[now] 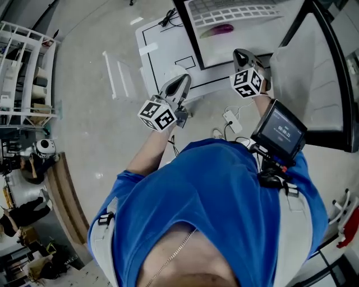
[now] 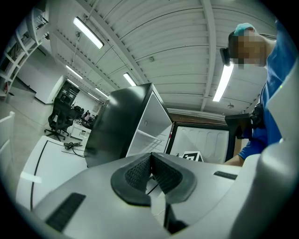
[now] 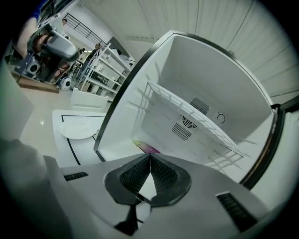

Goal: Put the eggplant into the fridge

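Eggplant [image 1: 216, 31]: on fridge [image 1: 247, 45] floor, under wire shelf [image 1: 235, 11]; right gripper view shows only a sliver.
Left hand-held gripper [image 2: 150, 157]: closed, empty; its view misses the eggplant.
Right hand-held gripper [image 3: 150, 157]: closed, empty.

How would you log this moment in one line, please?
eggplant: inside fridge | door: open | left gripper: shut, empty | right gripper: shut, empty

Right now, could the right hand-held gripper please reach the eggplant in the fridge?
Probably yes: the fridge door stands open, and nothing lies between the right hand-held gripper and the eggplant under the wire shelf. Its jaws are shut, though.
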